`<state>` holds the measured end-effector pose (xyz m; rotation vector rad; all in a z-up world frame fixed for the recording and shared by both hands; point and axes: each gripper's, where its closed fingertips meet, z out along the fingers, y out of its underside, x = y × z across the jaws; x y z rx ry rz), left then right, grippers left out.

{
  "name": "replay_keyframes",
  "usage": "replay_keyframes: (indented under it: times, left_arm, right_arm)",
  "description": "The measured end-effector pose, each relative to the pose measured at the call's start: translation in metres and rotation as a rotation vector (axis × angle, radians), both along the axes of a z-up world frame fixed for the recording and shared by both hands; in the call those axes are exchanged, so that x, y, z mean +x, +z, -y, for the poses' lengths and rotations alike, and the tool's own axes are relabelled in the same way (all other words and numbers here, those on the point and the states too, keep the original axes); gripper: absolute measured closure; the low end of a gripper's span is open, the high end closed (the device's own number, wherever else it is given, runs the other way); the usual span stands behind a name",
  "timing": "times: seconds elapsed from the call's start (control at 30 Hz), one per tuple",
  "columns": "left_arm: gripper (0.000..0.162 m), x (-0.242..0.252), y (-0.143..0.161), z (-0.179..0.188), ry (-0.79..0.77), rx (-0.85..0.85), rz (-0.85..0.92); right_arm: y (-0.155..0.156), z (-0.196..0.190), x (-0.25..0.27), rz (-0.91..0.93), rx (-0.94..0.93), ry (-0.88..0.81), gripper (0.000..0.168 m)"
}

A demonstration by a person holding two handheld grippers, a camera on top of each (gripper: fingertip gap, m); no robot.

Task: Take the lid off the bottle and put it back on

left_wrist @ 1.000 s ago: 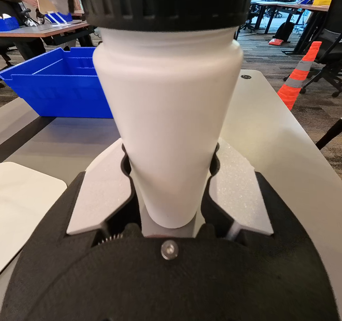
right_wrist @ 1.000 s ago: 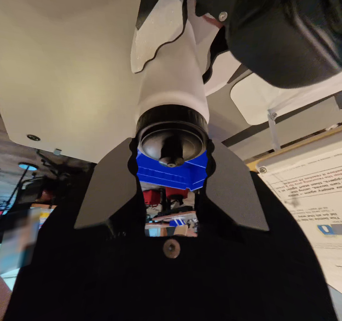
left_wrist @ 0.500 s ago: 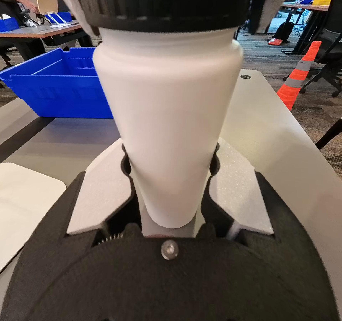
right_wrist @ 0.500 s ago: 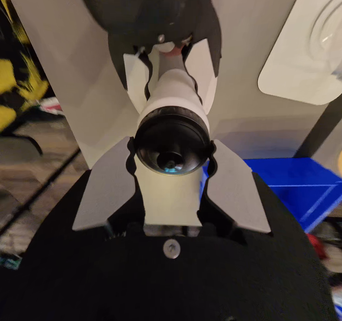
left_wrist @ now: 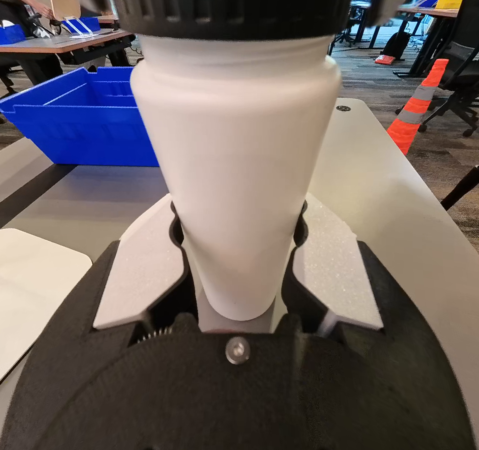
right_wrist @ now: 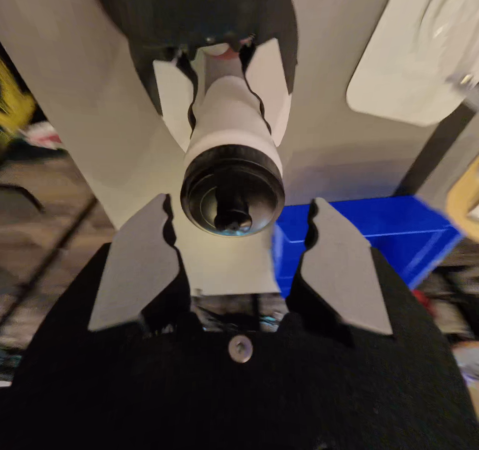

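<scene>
On the grey table (left_wrist: 363, 178) we see a blue bin (left_wrist: 77, 126) far left. Our left gripper (left_wrist: 237, 230) clamps the white bottle (left_wrist: 233, 152); our right gripper (right_wrist: 239, 219) gapes clear of the black lid (right_wrist: 232, 191), whose top the left view cuts off.

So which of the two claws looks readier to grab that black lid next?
The right gripper: open, its fingers either side of the black lid. The left gripper is busy, shut on the white bottle.

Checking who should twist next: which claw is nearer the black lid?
Right. The right claw is open, its fingers flanking the black lid without touching. The left claw clamps the white bottle near its base.
</scene>
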<state>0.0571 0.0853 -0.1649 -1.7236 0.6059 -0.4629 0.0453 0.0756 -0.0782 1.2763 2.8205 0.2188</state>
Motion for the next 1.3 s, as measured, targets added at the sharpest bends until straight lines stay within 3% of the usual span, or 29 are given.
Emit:
replay_keyframes:
  times: [0.03,0.1,0.23,0.33,0.47,0.57,0.63,0.7,0.73,0.77,0.87,0.93,0.97,1.07,1.2,1.3]
  left_arm:
    - [0.077,0.0,0.0,0.0,0.0,0.0,0.002]
    - [0.077,0.0,0.0,0.0,0.0,-0.002,0.003]
    - [0.077,0.0,0.0,0.0,-0.001,-0.003,0.002]
    - [0.077,0.001,0.0,0.0,-0.001,-0.002,-0.005]
    - [0.077,0.001,0.0,0.0,0.0,-0.003,-0.007]
    - [0.077,-0.002,0.0,0.0,-0.003,-0.002,0.004]
    - [0.077,-0.001,0.0,0.001,-0.005,-0.003,0.003]
    - [0.077,-0.001,0.0,0.0,-0.004,-0.001,-0.001]
    - [0.077,0.0,0.0,0.0,-0.003,0.0,-0.004]
    - [0.077,0.0,0.0,0.0,-0.004,0.0,-0.005]
    - [0.077,0.0,0.0,0.0,-0.004,0.001,-0.003]
    - [0.077,0.001,0.0,0.0,-0.006,0.0,-0.003]
    - [0.077,0.001,0.0,0.0,-0.005,0.0,-0.002]
    - [0.077,0.0,0.0,0.0,-0.004,-0.001,0.002]
    - [0.077,0.0,0.0,0.0,-0.008,-0.001,0.003]
    - [0.077,-0.001,0.0,0.001,-0.007,-0.001,0.007]
  right_arm:
    - [-0.001,0.001,0.001,-0.018,-0.055,-0.089,0.084]
    - [-0.002,0.006,0.001,-0.058,-0.16,-0.188,0.09]
    - [-0.002,0.007,0.002,-0.056,-0.182,-0.133,0.094]
    - [-0.001,0.003,0.005,0.034,-0.077,0.077,0.094]
    - [0.002,-0.007,0.003,0.172,0.18,0.566,0.095]
    - [0.005,-0.007,-0.004,0.223,0.335,0.727,0.095]
    - [0.004,-0.005,-0.003,0.215,0.327,0.701,0.095]
    - [0.002,0.002,-0.003,0.149,0.232,0.533,0.092]
    - [0.003,0.007,-0.003,0.118,0.165,0.414,0.071]
    - [0.004,0.011,-0.003,0.083,0.094,0.305,0.069]
    - [0.002,0.015,0.002,0.046,-0.059,0.017,0.076]
    - [-0.002,0.017,0.002,0.035,-0.121,-0.065,0.094]
    - [-0.002,0.018,0.001,0.028,-0.136,-0.06,0.095]
    - [-0.002,0.018,-0.001,0.031,-0.08,0.052,0.095]
    - [0.002,0.015,-0.004,0.077,0.221,0.603,0.095]
    - [0.004,0.016,-0.007,0.125,0.334,0.674,0.095]
